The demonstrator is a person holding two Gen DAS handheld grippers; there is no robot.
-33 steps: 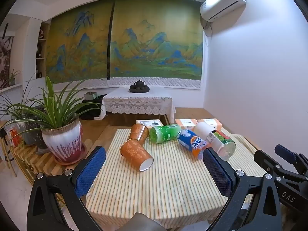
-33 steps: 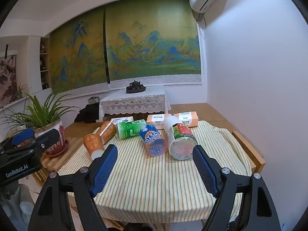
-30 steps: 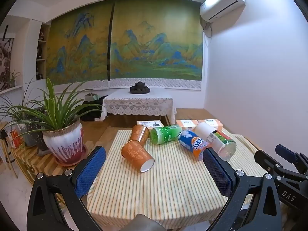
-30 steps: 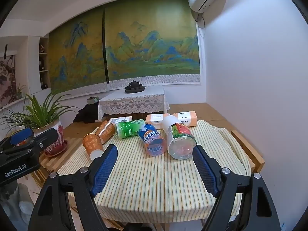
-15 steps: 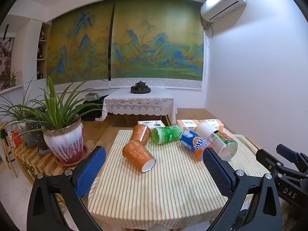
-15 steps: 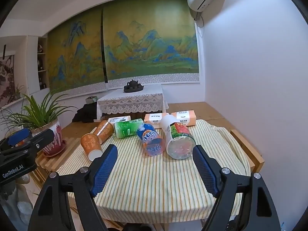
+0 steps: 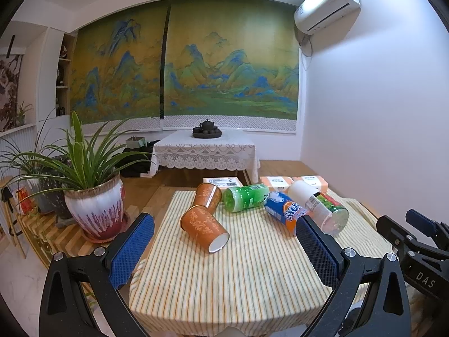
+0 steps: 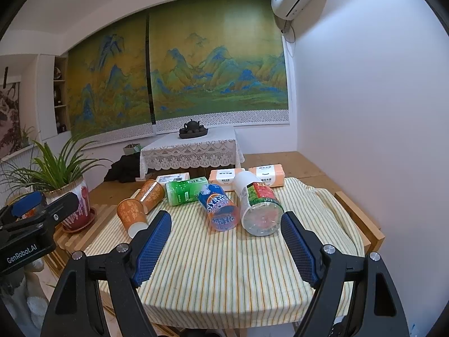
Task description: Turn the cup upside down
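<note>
Left wrist view: left gripper (image 7: pixel 224 248) jaws spread wide, empty, above the near edge of the yellow striped tablecloth (image 7: pixel 238 275). Right gripper (image 8: pixel 226 241) likewise wide apart, empty. Near orange patterned paper cup (image 7: pixel 204 229) lies on its side on the cloth's left part, mouth toward the camera; second orange patterned cup (image 7: pixel 208 195) touches it behind. Green, blue and clear cups lie rightward.

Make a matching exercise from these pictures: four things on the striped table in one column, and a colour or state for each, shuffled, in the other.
Things:
1. near orange cup
2. green cup
3. blue cup
4. clear cup

Descriptions:
A. see-through base towards the camera
B. white mouth towards the camera
C. blue and orange print
D. lies behind, between orange and blue cups

Pairs: 1-B, 2-D, 3-C, 4-A
</note>
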